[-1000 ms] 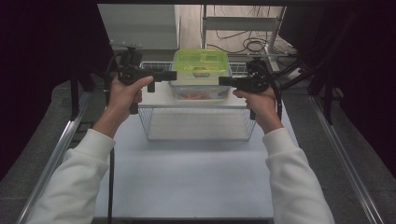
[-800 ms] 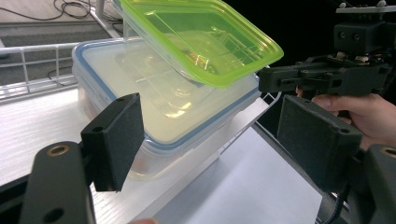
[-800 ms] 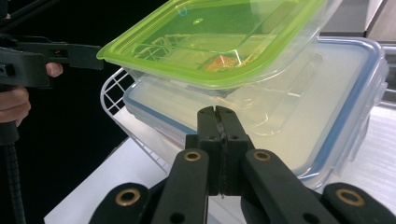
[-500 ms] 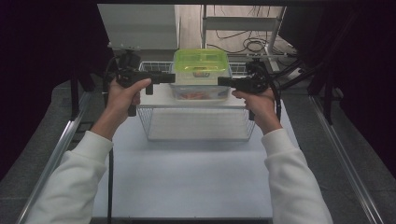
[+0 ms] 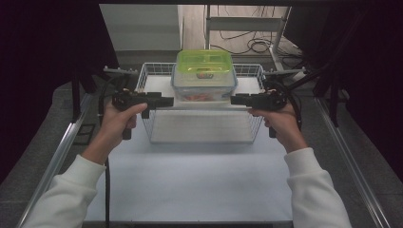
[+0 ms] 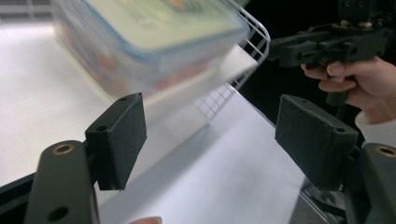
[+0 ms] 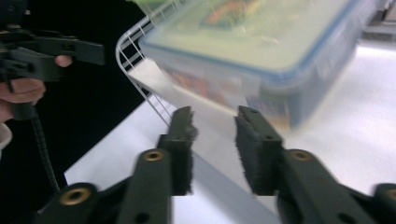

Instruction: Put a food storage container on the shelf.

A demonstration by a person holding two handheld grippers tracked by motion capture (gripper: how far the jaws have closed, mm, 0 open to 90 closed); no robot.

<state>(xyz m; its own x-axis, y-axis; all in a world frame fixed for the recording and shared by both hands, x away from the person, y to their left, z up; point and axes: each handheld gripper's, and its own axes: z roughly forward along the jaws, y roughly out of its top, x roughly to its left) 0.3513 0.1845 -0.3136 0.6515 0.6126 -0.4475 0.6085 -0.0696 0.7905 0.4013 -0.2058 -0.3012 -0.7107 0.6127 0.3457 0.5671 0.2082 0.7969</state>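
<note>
A clear food box with a blue rim (image 5: 204, 89) stands on a white board in the far half of a white wire basket (image 5: 204, 138), and a green-lidded box (image 5: 204, 64) is stacked on top of it. My left gripper (image 5: 165, 101) hangs just left of the box, its jaws wide open with nothing between them (image 6: 210, 121). My right gripper (image 5: 235, 99) is just right of the box. Its jaws have just been opening, and a narrow gap with nothing in it shows between the pads (image 7: 215, 116). The box (image 6: 154, 42) (image 7: 261, 51) sits blurred beyond both pairs of jaws.
The basket rests on a white table top (image 5: 190, 180) with metal rails (image 5: 62, 147) along both sides. Cables lie on the floor behind (image 5: 252, 45). Dark curtains hang left and right. The person's white sleeves come in from the bottom.
Both grippers have drawn back from the sides of the box toward the person and a little downward. The right jaws have parted. The stacked boxes have stayed in place.
</note>
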